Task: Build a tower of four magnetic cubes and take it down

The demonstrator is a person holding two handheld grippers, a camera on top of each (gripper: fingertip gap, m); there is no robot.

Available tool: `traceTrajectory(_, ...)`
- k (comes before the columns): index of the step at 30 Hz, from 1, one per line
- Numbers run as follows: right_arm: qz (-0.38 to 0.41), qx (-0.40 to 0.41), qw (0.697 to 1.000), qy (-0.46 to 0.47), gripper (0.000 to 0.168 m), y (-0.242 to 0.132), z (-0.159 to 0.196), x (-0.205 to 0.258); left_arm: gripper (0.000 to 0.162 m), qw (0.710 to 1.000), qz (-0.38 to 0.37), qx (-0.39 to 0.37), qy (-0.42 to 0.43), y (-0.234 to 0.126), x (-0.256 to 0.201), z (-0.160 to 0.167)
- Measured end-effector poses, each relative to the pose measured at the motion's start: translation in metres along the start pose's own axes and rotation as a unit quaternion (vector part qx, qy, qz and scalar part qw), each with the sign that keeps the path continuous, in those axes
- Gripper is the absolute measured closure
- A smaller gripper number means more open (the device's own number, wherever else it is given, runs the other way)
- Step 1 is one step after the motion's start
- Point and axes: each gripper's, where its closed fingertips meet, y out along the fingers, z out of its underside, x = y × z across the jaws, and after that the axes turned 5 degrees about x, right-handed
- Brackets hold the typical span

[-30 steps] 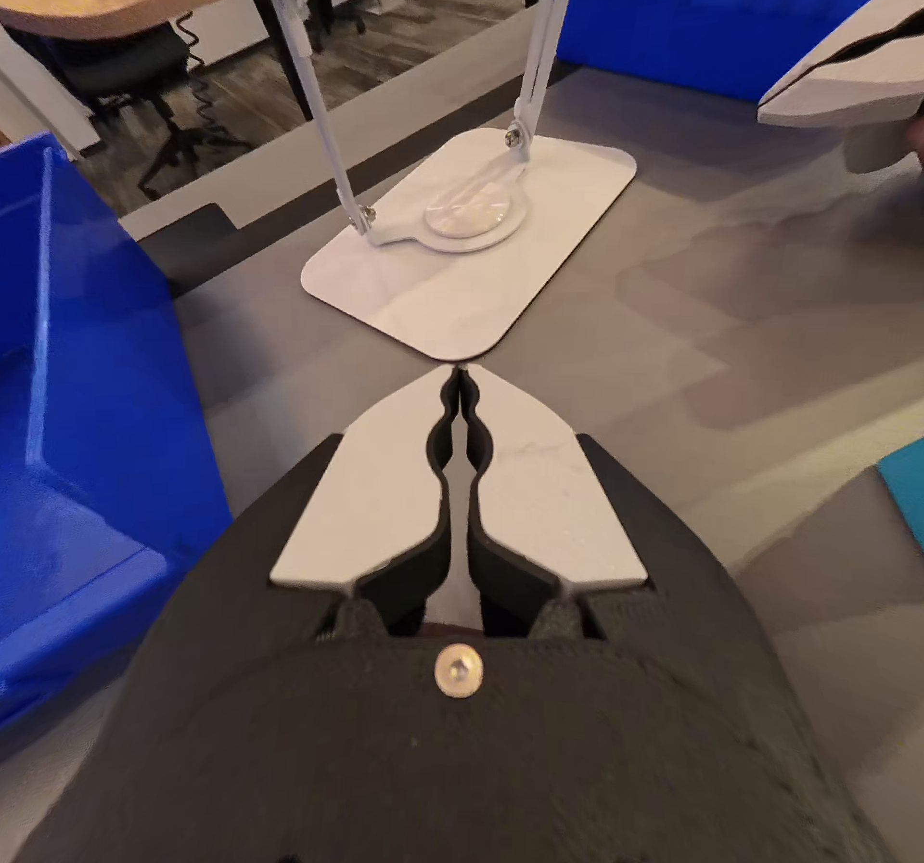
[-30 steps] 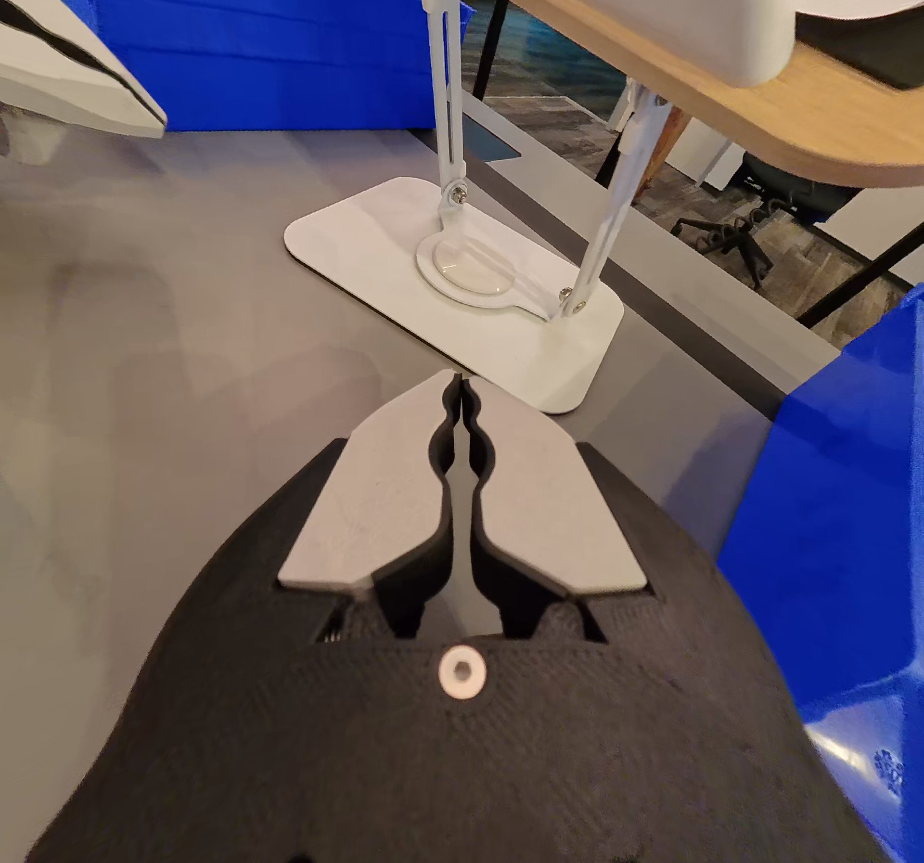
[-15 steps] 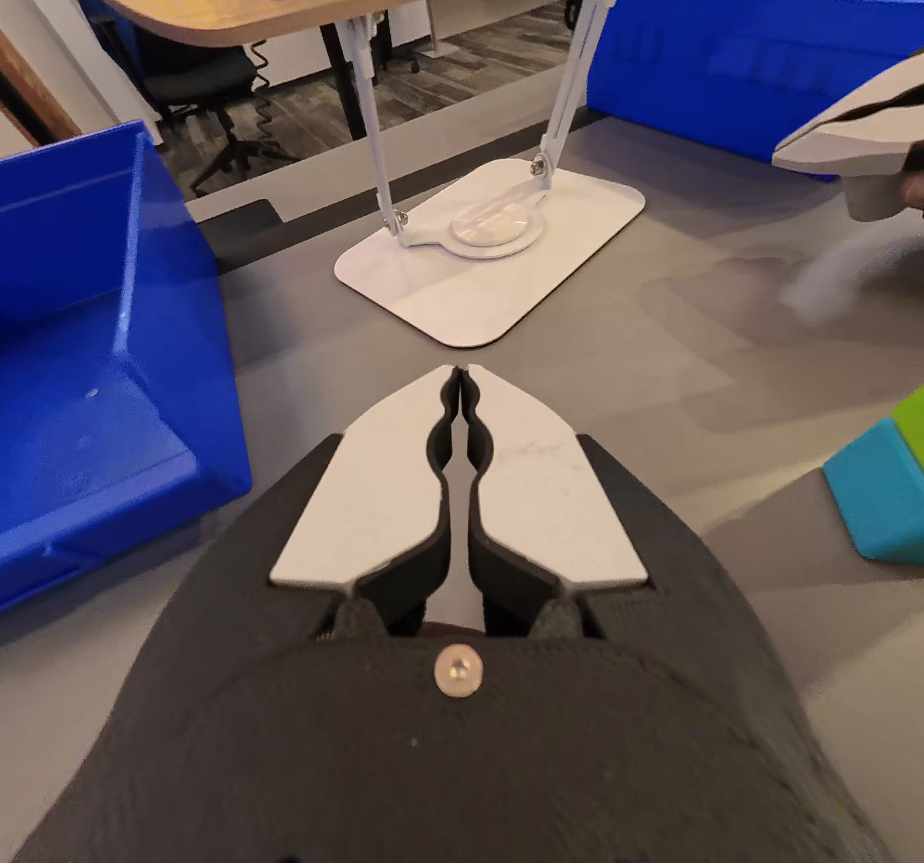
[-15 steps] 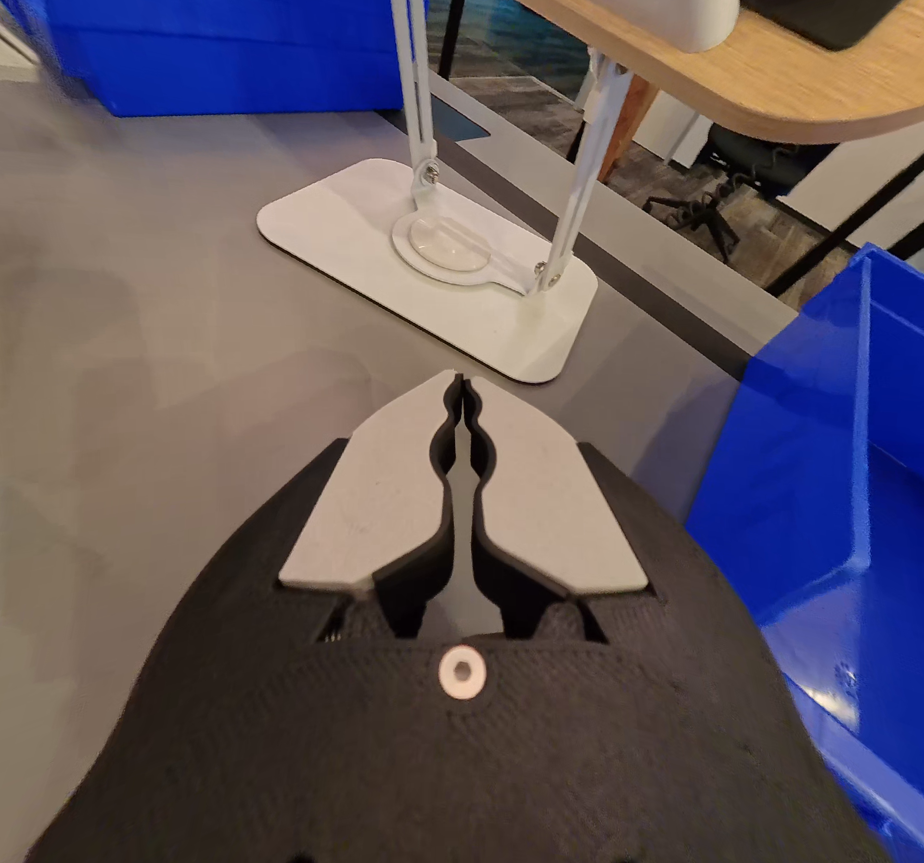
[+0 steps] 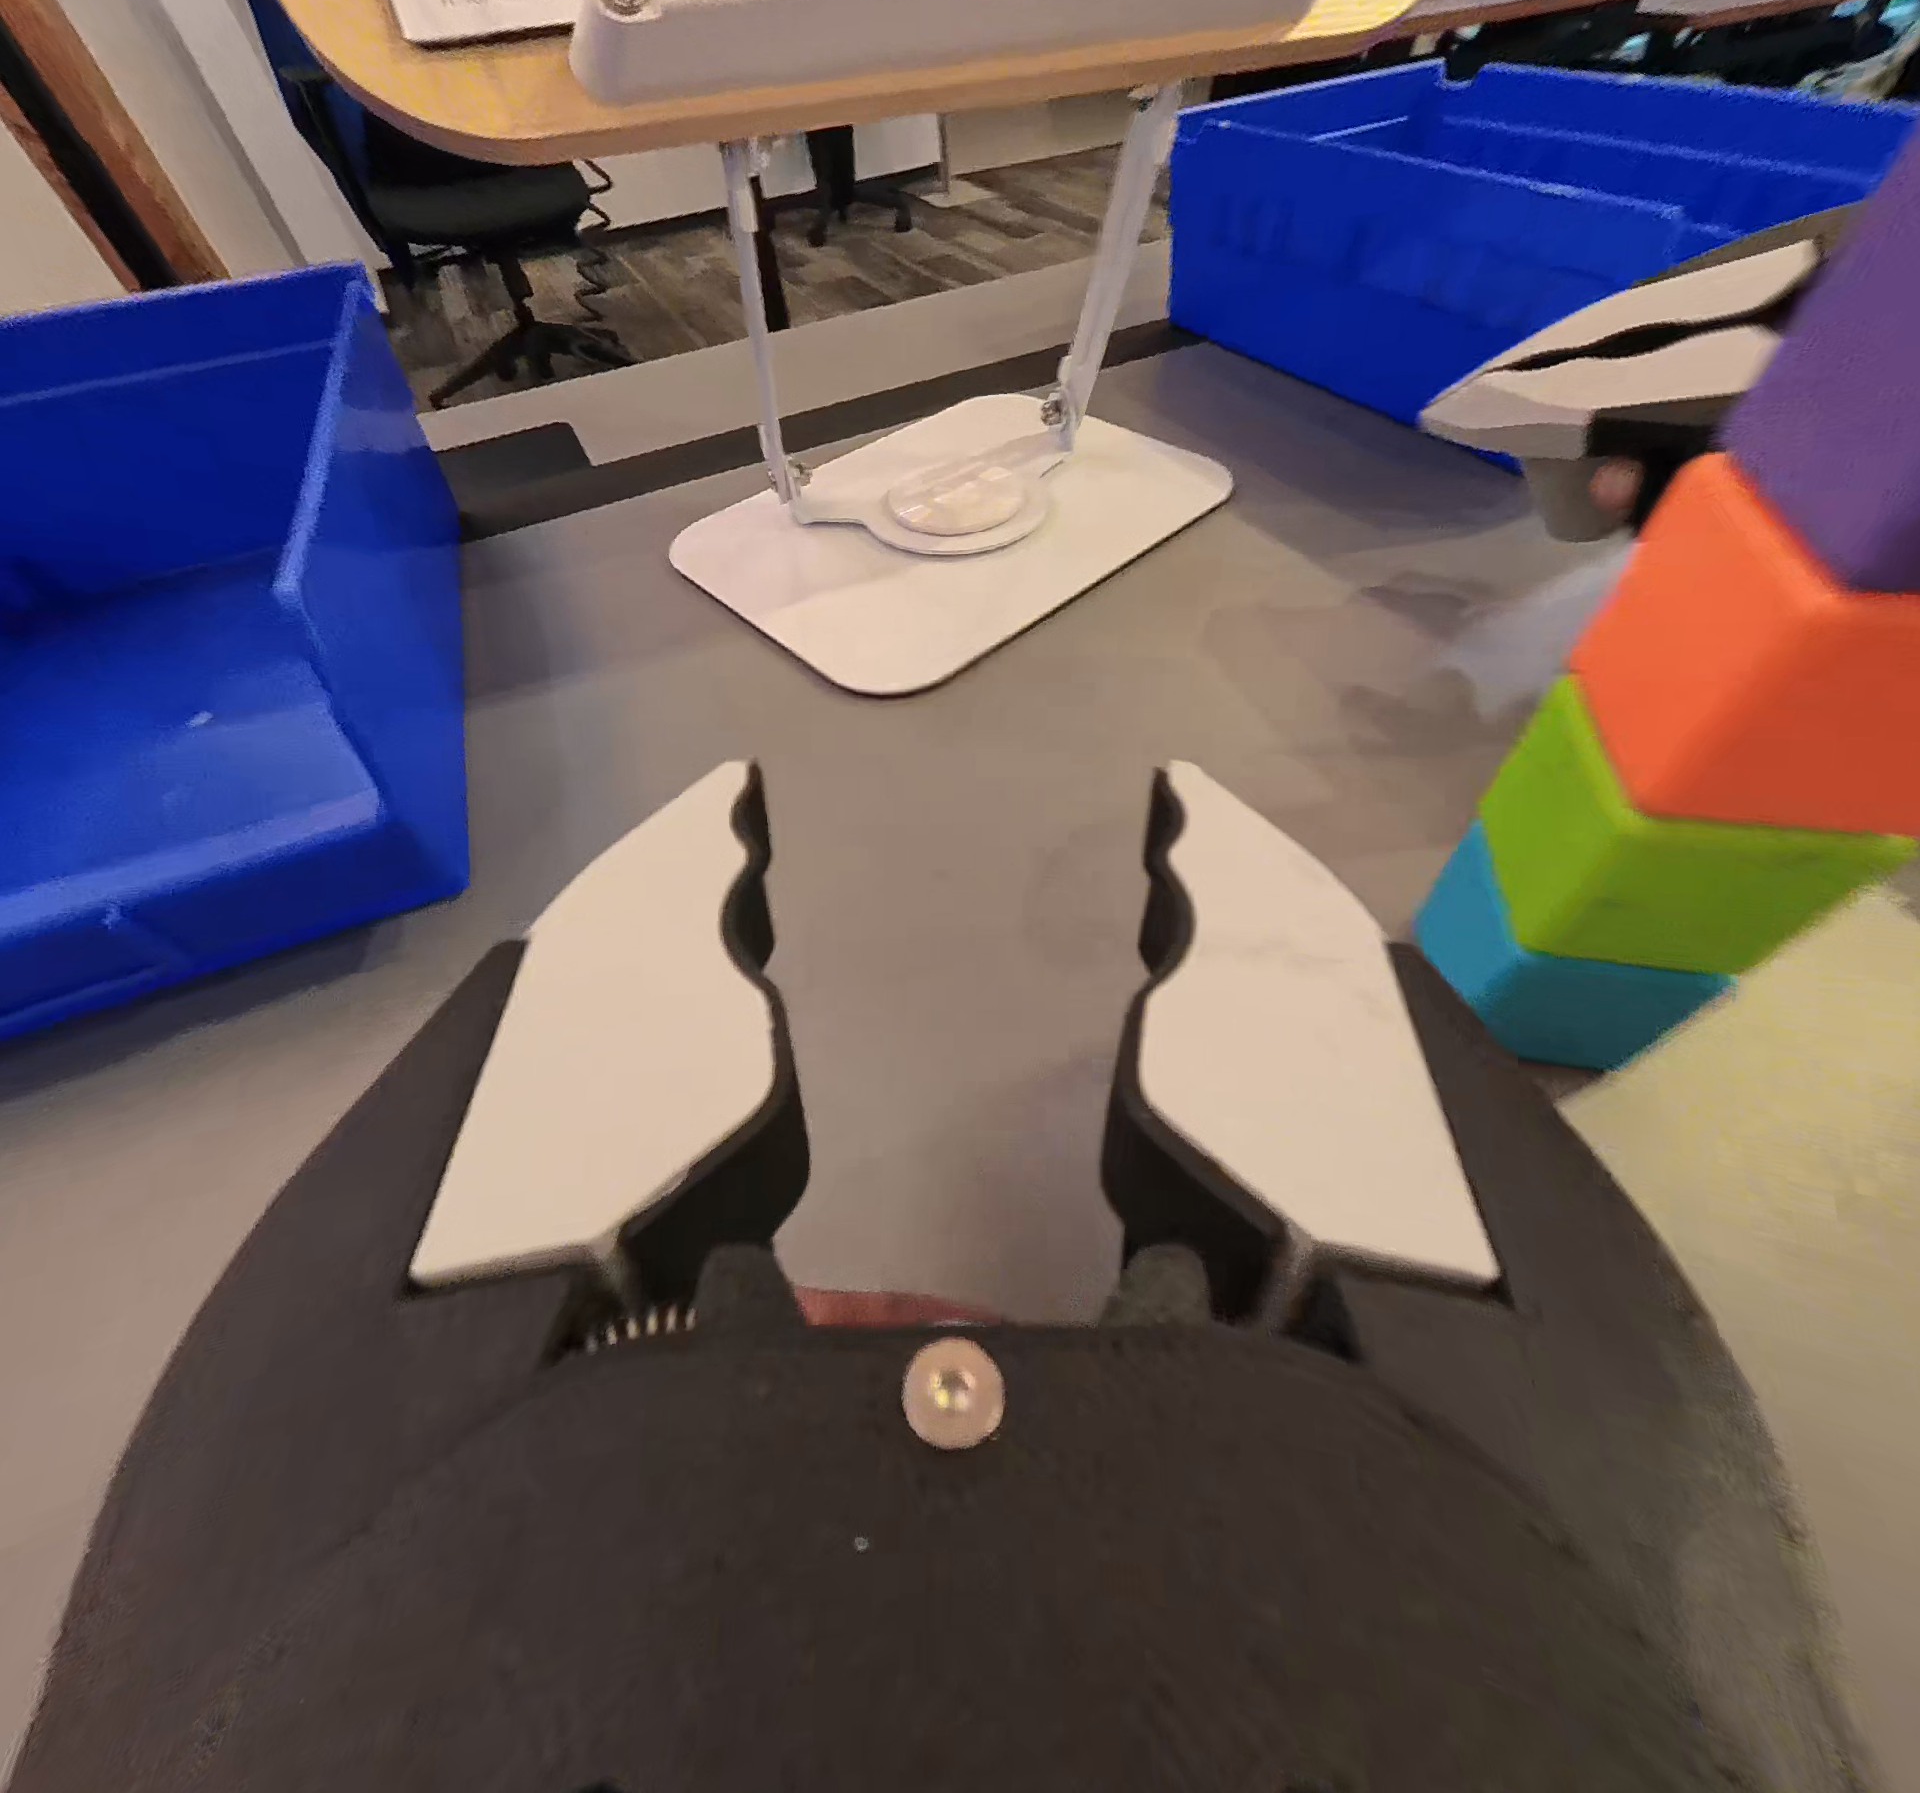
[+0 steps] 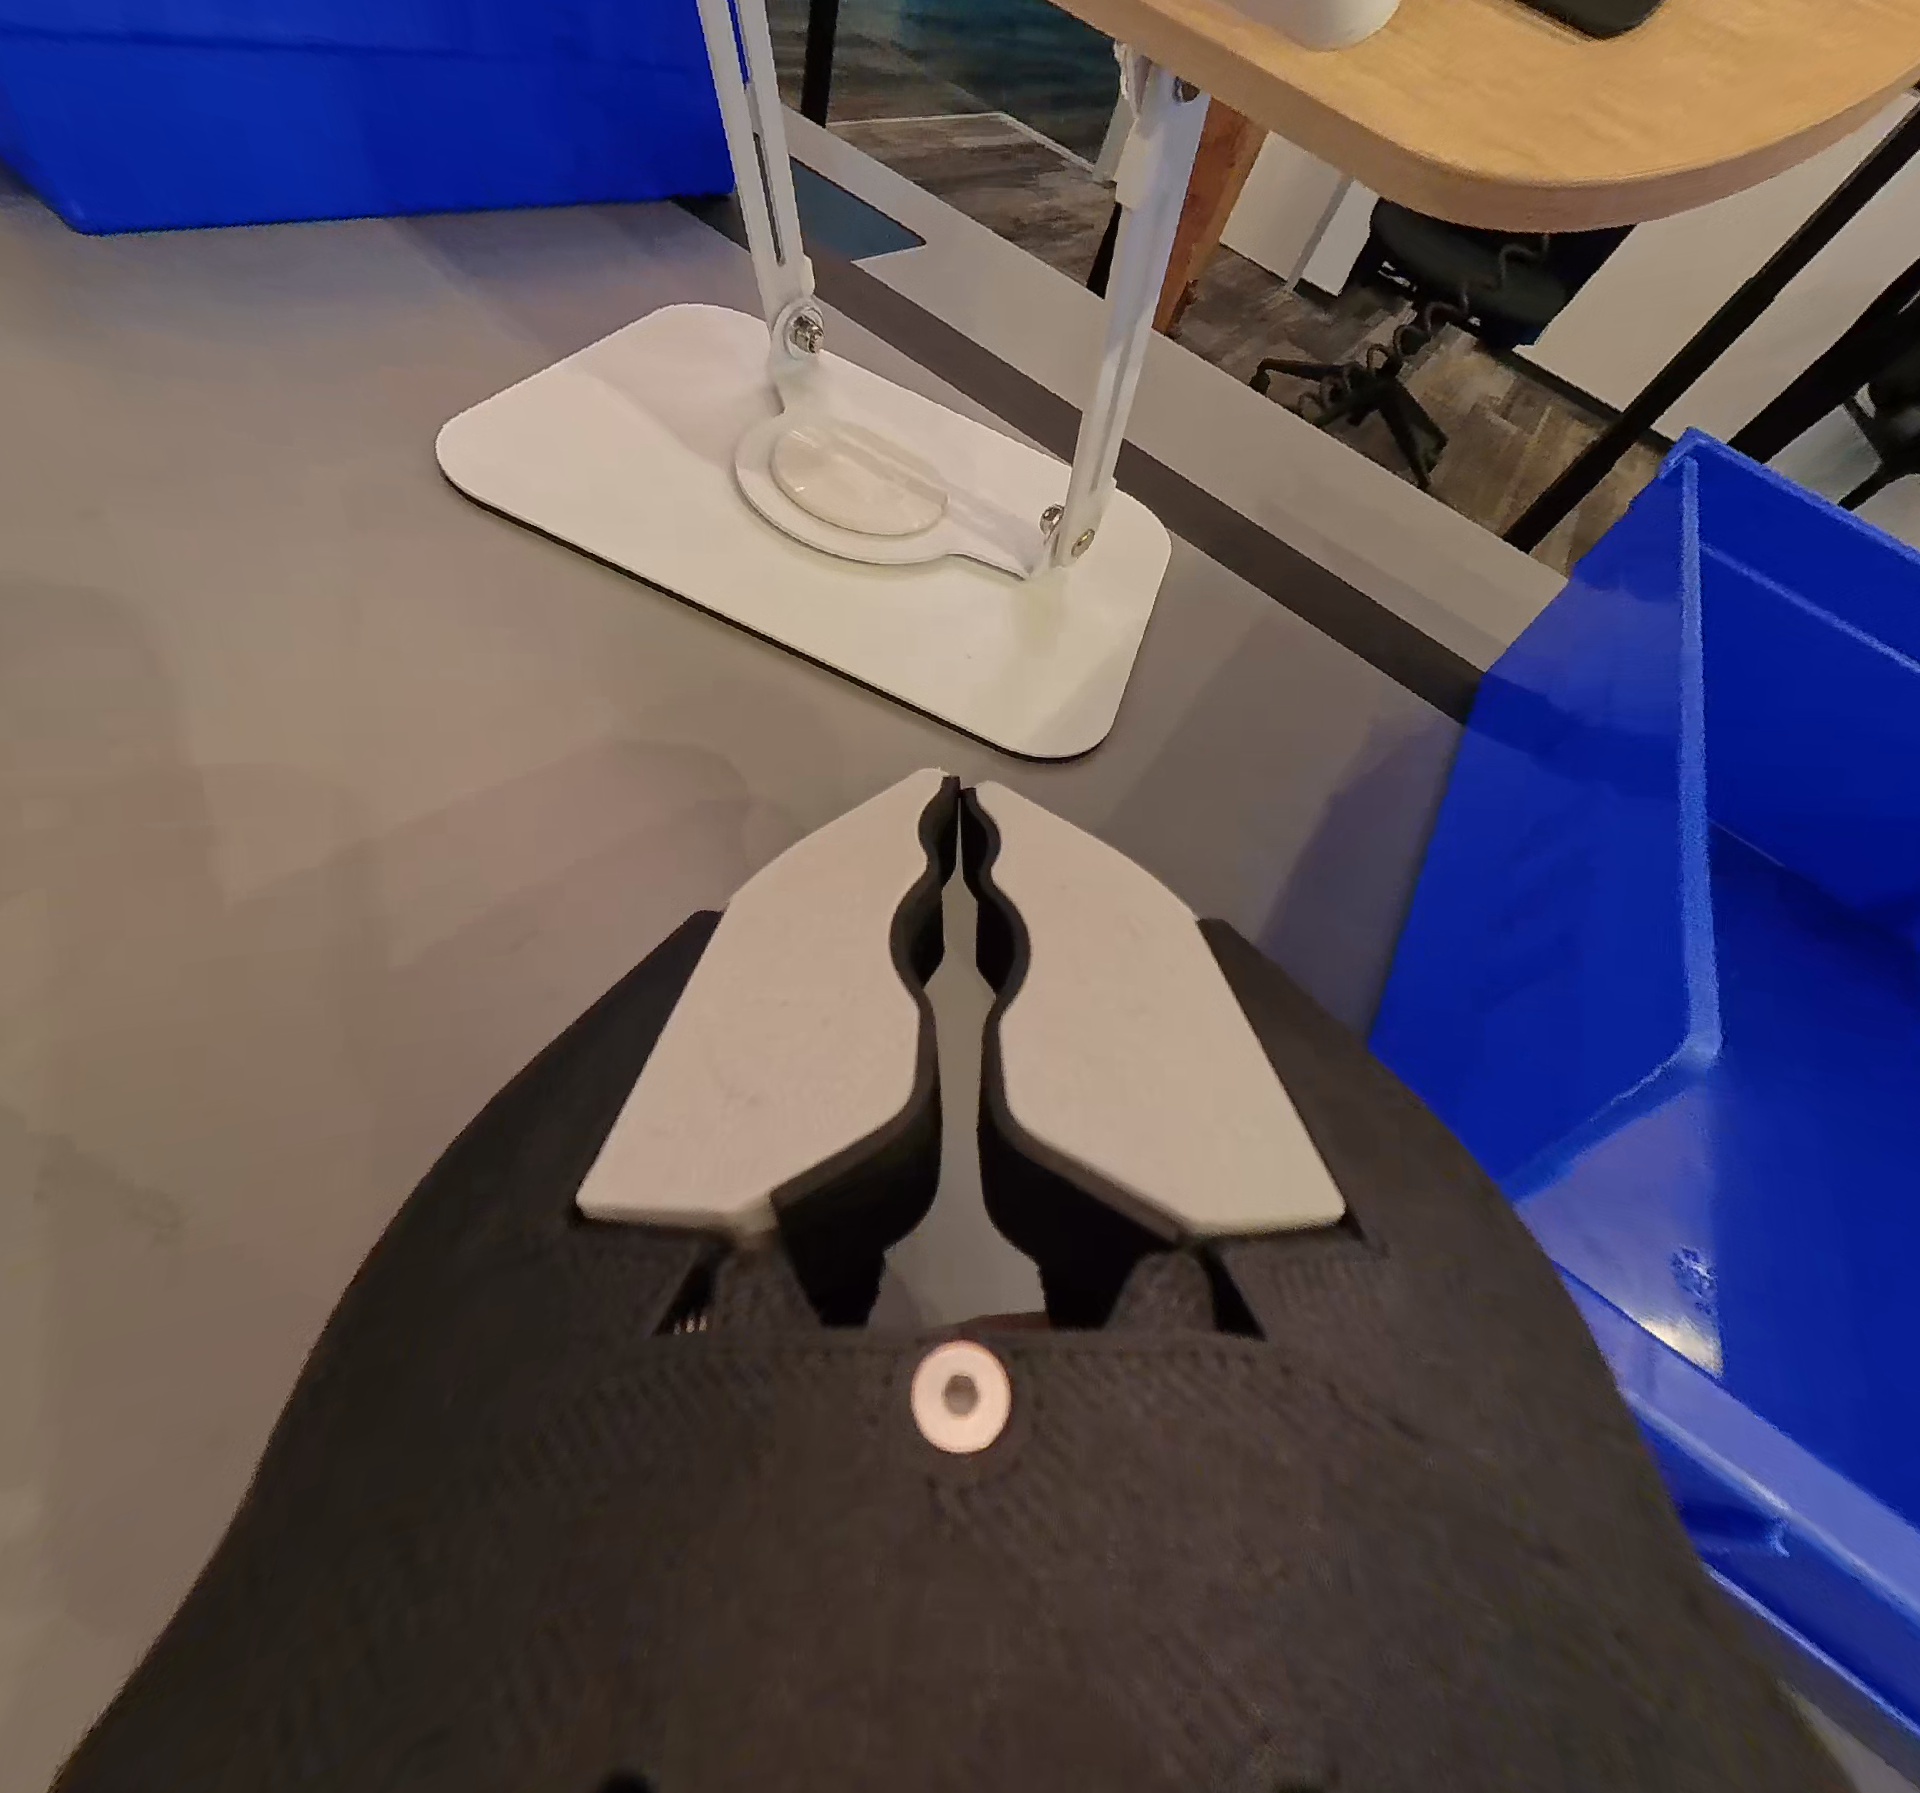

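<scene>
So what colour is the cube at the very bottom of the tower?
Teal blue: the bottom cube, seen best in the left wrist view.

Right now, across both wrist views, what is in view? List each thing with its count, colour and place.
Stacked magnetic cubes: four in a tower; teal cube at the bottom, green cube, orange cube, purple cube on top; right edge of left wrist view.
Plastic bins: blue; left bin, right bin; either side of the table.
Flat white stand base: one, centre of the grey table, holding a wooden board on two thin legs.
Office chair: one, black, on the floor beyond.
Left gripper: jaws open, empty.
Right gripper: jaws shut, empty.
</scene>
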Motion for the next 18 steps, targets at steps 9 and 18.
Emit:
traceTrajectory(9,-0.009,-0.002,1.0,0.006,0.168,0.0,0.0,0.001,0.065,0.996,0.079,-0.045,-0.022,-0.031,-0.092,-0.005)
traceTrajectory(18,-0.02,-0.004,1.0,0.002,0.168,0.0,-0.002,0.006,0.08,0.996,0.049,-0.076,-0.008,-0.009,-0.13,-0.025)
